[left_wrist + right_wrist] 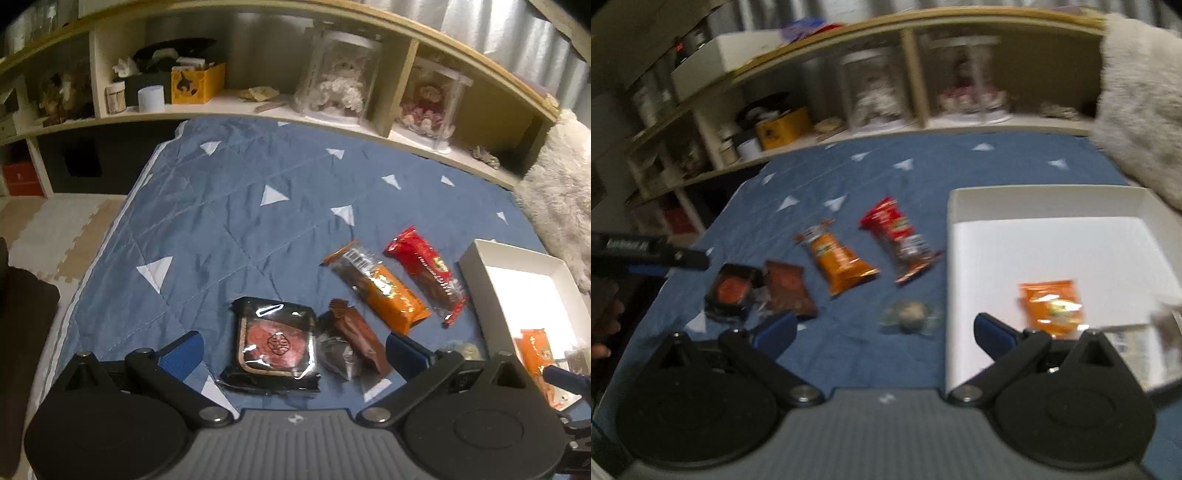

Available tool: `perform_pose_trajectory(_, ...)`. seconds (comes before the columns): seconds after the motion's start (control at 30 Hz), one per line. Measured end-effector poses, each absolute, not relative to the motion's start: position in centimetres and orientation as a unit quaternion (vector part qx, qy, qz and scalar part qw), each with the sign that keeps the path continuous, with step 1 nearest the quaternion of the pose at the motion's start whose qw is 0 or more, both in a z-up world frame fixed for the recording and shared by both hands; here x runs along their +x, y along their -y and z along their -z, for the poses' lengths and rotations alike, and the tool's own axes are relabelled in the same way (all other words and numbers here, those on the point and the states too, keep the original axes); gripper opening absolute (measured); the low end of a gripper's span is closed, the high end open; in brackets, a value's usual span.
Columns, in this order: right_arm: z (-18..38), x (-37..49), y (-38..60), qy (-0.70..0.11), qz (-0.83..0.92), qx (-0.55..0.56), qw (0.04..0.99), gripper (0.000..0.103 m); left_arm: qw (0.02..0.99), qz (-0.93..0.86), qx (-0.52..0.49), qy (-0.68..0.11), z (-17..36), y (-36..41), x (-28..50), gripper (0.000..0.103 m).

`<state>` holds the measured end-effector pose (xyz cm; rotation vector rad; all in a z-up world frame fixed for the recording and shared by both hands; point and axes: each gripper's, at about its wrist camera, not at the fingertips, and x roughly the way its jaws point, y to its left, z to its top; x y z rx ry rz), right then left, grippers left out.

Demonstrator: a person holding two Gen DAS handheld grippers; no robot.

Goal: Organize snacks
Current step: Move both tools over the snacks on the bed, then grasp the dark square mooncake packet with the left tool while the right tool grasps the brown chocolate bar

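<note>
Left wrist view: the left hand-held gripper (293, 349) hangs low over a blue quilted bed cover (221, 221), its blue pads spread wide with nothing between them. It brackets a black packet with a pink round cake (275, 345) and, touching that packet on its right, a brown wrapped snack (360, 334); the wide spread looks like a set-up for taking one of the two. Further off lie an orange bar (380, 286) and a red bar (424, 275), side by side and slanted. The white box (476, 266) sits at the right, an orange packet (533, 350) already in it. Shelves (258, 107) with jars run along the back.

Right wrist view, blurred: the right hand-held gripper (884, 332) is also open and empty, straddling the near left wall of the white box (960, 206). The orange packet (1051, 306) lies on the box floor near the front. A small round sweet in clear wrap (910, 314) rests on the cover just beside the box, nearest this gripper. The loose snacks are spaced apart enough to reach, though the black packet and brown snack touch, so a grab at one may drag the other.
</note>
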<state>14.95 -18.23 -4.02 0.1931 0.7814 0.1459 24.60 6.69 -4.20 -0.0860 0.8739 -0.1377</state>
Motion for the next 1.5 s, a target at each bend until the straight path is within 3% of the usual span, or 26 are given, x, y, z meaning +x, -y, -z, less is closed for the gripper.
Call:
perform_pose_trajectory(0.2,5.5,18.3,16.0,-0.398,-0.097,0.114,0.905,0.102,0.895,0.054,-0.04,-0.442,5.8,-6.7,26.1,0.103)
perform_pose_trajectory(0.27,6.1,19.2,15.2,-0.398,-0.12,0.118,0.902,0.096,0.891,0.049,-0.04,-0.45,6.5,-6.7,26.7,0.103)
perform_pose_trajectory(0.33,6.7,19.9,13.9,-0.399,-0.137,0.103,0.901,0.083,0.888,0.043,-0.041,-0.457,7.2,-6.7,27.2,0.103)
perform_pose_trajectory(0.57,8.3,21.7,9.9,-0.383,-0.187,0.065,0.902,0.07,0.879,0.035,-0.014,-0.475,9.3,-6.5,28.6,0.103)
perform_pose_trajectory(0.83,9.4,23.4,8.9,-0.387,-0.192,0.039,0.901,0.033,0.871,0.041,-0.007,-0.49,10.6,-6.5,29.3,0.103)
perform_pose_trajectory(1.03,9.0,23.1,9.2,-0.375,-0.197,0.029,0.905,0.012,0.873,0.042,-0.004,-0.486,10.9,-6.1,29.6,0.103)
perform_pose_trajectory(1.5,6.7,21.5,16.4,-0.428,-0.121,0.178,0.878,0.005,0.872,0.027,-0.001,-0.489,11.9,-6.5,30.4,0.103)
